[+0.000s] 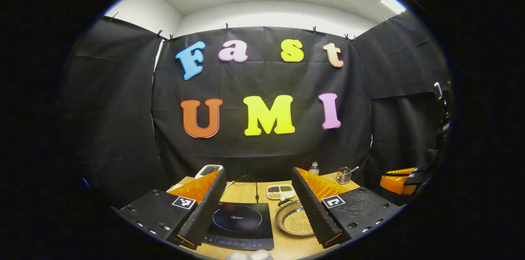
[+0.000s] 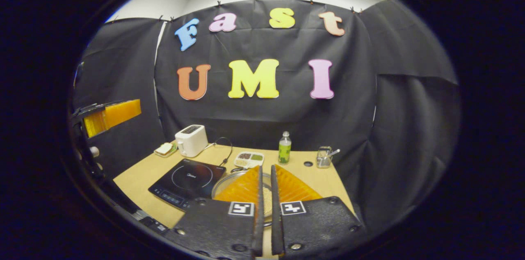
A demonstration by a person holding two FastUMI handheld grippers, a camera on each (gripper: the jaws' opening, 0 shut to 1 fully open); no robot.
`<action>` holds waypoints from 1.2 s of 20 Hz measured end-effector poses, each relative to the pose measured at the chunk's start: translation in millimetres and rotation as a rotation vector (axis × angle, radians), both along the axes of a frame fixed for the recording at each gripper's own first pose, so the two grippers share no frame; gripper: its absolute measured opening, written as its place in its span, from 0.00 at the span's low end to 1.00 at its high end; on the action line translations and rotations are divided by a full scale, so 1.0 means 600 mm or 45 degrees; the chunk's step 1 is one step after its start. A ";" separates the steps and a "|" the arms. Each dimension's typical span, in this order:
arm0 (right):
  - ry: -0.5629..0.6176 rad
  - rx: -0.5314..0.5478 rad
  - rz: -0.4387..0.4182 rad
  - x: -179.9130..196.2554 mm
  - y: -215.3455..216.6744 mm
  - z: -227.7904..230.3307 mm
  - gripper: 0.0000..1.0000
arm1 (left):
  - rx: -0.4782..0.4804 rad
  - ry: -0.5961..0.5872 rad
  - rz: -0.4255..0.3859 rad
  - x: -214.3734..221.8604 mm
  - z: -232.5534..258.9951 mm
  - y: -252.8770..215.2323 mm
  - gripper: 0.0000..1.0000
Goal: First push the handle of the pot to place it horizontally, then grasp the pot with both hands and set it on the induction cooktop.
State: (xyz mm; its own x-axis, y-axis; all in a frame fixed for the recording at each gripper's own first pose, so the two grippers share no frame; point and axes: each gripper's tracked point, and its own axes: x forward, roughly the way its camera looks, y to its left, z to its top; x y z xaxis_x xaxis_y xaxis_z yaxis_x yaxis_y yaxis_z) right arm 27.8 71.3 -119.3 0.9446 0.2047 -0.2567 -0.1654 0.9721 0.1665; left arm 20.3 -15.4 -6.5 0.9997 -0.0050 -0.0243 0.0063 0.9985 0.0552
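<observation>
One wooden table [image 2: 324,178] carries one flat glassy black induction cooktop [image 2: 186,178] and, just right of it, one round shallow metal pot [image 1: 293,221] of pale beans, with one boxy white toaster [image 2: 191,140] at the far left. Smaller things stand far back: one three-part dish [image 2: 248,159], one bottle [image 2: 284,147], one glass cup [image 2: 324,156]. The left gripper [image 1: 260,210] hangs wide open holding nothing above the cooktop; the right gripper [image 2: 265,194] is nearly closed, empty, above the pot.
</observation>
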 end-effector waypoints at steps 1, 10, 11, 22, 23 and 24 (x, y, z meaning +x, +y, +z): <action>0.061 0.029 0.045 -0.003 0.021 -0.028 0.04 | 0.004 0.000 0.002 -0.001 -0.001 -0.001 0.95; 0.366 -0.107 0.189 -0.020 0.075 -0.265 0.04 | 0.007 -0.012 0.044 -0.024 0.013 0.016 0.96; 0.385 -0.118 0.202 -0.017 0.082 -0.282 0.04 | 0.004 -0.009 0.049 -0.028 0.015 0.018 0.96; 0.509 -0.200 0.302 0.037 0.144 -0.386 0.00 | 0.025 -0.002 0.175 -0.073 0.032 0.064 0.96; 0.517 -0.209 0.305 0.044 0.143 -0.391 0.04 | 0.029 -0.004 0.190 -0.076 0.034 0.067 0.96; 0.527 -0.221 0.301 0.048 0.140 -0.399 0.00 | 0.031 -0.003 0.204 -0.080 0.034 0.071 0.96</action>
